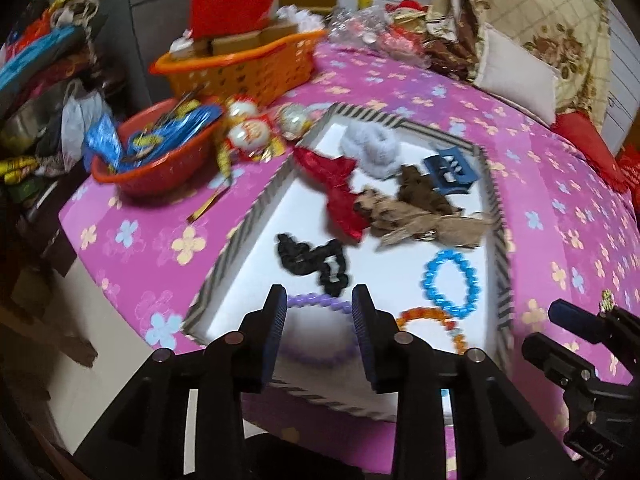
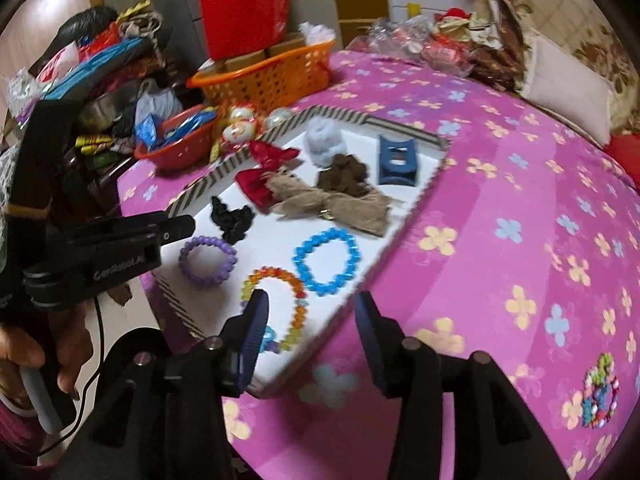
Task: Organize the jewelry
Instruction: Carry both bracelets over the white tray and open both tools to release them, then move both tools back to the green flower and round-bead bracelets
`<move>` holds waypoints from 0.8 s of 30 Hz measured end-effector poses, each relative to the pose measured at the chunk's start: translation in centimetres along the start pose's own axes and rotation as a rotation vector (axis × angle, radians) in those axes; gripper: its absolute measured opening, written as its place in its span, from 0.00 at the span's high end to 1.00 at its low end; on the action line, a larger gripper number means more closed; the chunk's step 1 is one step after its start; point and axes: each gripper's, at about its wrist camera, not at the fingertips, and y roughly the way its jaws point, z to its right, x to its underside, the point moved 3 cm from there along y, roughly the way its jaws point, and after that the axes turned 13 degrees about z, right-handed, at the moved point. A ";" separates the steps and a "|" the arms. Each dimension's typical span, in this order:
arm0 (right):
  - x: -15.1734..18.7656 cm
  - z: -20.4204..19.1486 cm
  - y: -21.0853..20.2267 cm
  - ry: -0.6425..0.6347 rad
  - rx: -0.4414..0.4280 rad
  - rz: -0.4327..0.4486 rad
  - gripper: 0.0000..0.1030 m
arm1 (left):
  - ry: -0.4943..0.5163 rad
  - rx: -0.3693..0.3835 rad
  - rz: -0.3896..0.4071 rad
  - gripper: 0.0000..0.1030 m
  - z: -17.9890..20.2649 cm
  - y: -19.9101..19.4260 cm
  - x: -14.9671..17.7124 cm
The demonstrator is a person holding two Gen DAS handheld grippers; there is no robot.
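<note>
On the pink flowered bed [image 2: 500, 208], a striped-rim tray [image 2: 276, 130] with purple bracelet [image 2: 206, 262], blue bracelet [image 2: 326, 262], rainbow bracelet [image 2: 298, 312]. Left hand-held gripper [image 1: 319, 312] spread apart above the purple one; right hand-held gripper [image 2: 312, 320] apart, empty.

Purple bracelet [image 1: 316, 334] — near half behind the left hand-held gripper [image 1: 320, 334].

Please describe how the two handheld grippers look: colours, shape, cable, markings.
Both the left gripper and the right gripper are black plastic frames with silver pivot pins and ribbed dark-blue pads on the jaws. In the right wrist view, the left gripper carries white lettering, and a thin black cable hangs from it.
</note>
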 end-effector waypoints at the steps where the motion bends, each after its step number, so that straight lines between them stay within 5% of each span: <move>1: 0.0 0.5 -0.4 0.010 0.008 0.004 0.51 | 0.010 0.007 0.011 0.71 0.8 -0.4 -0.1; 24: 4.1 14.0 -10.1 0.209 0.257 0.071 0.43 | 0.181 0.185 0.035 0.71 17.3 -2.9 1.2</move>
